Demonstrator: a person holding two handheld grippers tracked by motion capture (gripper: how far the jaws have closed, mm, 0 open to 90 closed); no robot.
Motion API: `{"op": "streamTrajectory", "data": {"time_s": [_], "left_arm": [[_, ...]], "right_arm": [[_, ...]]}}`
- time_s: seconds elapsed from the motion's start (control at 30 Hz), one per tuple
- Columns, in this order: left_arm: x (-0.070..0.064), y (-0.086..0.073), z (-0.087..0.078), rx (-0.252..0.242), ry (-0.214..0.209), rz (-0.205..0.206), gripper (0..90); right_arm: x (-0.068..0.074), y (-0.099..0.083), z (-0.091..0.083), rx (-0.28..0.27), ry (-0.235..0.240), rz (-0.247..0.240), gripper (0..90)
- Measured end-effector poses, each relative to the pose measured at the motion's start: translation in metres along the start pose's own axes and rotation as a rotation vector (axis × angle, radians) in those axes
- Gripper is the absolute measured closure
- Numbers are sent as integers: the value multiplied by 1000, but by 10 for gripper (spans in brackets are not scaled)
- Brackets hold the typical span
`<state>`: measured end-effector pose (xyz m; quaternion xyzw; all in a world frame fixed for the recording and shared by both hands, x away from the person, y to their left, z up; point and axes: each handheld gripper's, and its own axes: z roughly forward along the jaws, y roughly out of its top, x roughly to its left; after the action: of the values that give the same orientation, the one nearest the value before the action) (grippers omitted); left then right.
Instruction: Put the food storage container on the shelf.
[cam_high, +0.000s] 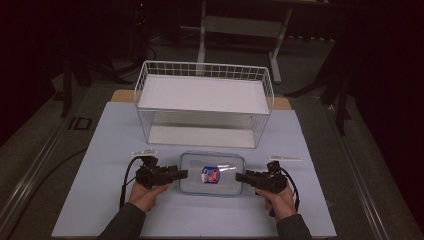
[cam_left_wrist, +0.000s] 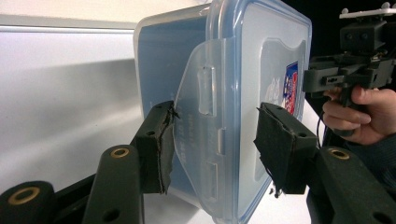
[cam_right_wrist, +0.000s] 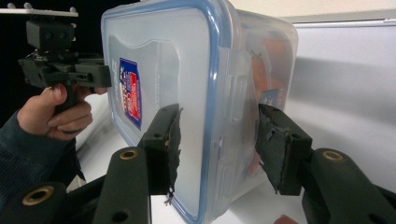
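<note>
- A clear plastic food box (cam_high: 212, 173) with a blue-rimmed lid is seen lying flat on the pale table (cam_high: 100, 200), just in front of a white wire shelf rack (cam_high: 204, 102).
- The box's long axis runs left to right, parallel to the front of the rack.
- The left gripper (cam_high: 181, 174) is held at the box's left short end, and the right gripper (cam_high: 241, 176) at its right short end, so both point inward along that axis.
- In the left gripper view, the jaws stand apart, straddling the end latch flap (cam_left_wrist: 201, 116); no firm squeeze is seen.
- In the right gripper view, the jaws likewise stand apart around the box's end, one over the lid (cam_right_wrist: 163, 93), one under the base.
- Both grippers appear equally near, so a two-handed lift is judged likely.
</note>
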<state>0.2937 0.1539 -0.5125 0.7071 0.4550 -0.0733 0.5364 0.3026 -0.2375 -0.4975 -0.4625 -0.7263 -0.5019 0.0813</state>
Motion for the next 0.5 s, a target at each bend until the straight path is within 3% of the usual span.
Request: {"op": "streamTrajectory", "data": {"time_s": [0.1, 0.23, 0.5], "left_arm": [[-4, -2, -1, -1, 11, 10, 480], [-4, -2, -2, 8, 8, 23, 482], [-7, -3, -3, 9, 17, 19, 485]], "right_arm": [[1, -2, -1, -9, -3, 1, 510], [2, -3, -2, 1, 2, -38, 513], [2, -5, -2, -8, 9, -34, 515]]}}
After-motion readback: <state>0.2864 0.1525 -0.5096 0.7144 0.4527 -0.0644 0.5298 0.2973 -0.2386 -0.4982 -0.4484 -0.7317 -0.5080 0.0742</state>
